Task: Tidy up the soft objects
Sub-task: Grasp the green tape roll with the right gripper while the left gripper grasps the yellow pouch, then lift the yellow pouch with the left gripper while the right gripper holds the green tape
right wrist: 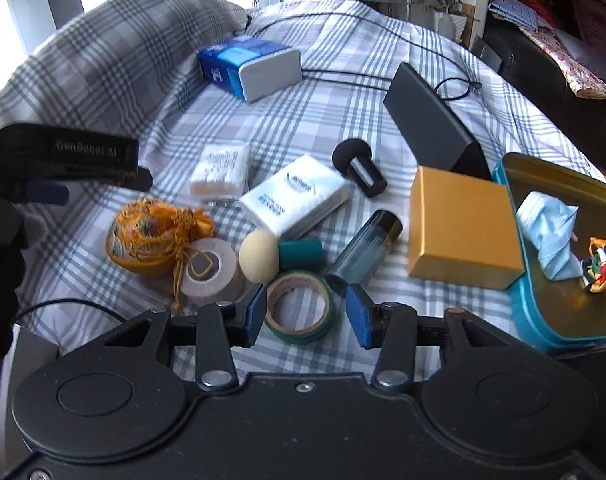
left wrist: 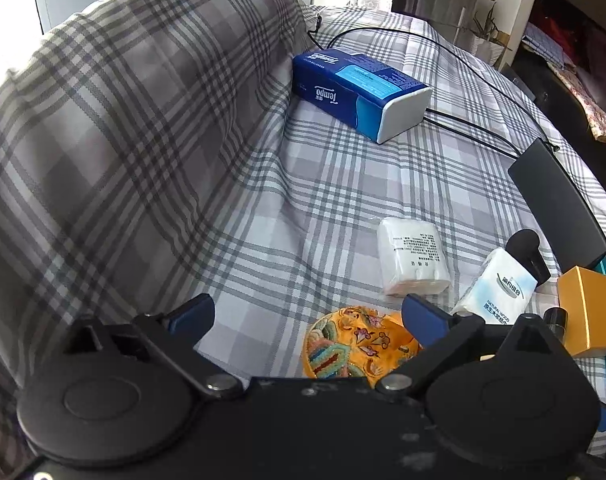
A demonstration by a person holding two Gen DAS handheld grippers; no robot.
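**Soft objects scattered across a plaid-covered surface**

Soft objects lie among hard ones on a grey-and-white plaid cloth (right wrist: 383,56) that drapes a bulky, rounded cushion (left wrist: 143,100) at the back left. Behind it stand a bright window and cluttered dark shelves.

A teal metal tin (right wrist: 519,308) with a shiny gold interior sits at the right edge, already holding a crumpled pale-blue face mask (right wrist: 551,232) and a small multicoloured fabric piece (right wrist: 603,268). Touching its left wall is a matte gold box (right wrist: 459,228).

A glossy blue tissue pack (right wrist: 247,66), long axis running toward the back left, rests near the cushion. A white tissue packet (right wrist: 299,200) lies diagonally mid-cloth, just beside a smaller clear-wrapped white pad bundle (right wrist: 221,174). An orange embroidered drawstring pouch (right wrist: 151,236), round and puckered, touches a beige bandage roll (right wrist: 209,272).

The left gripper (left wrist: 307,320) stands wide open with its jaws apart and the pouch below and between them, untouched. The right gripper (right wrist: 307,316) is partly open, empty, over a green tape ring (right wrist: 299,308).
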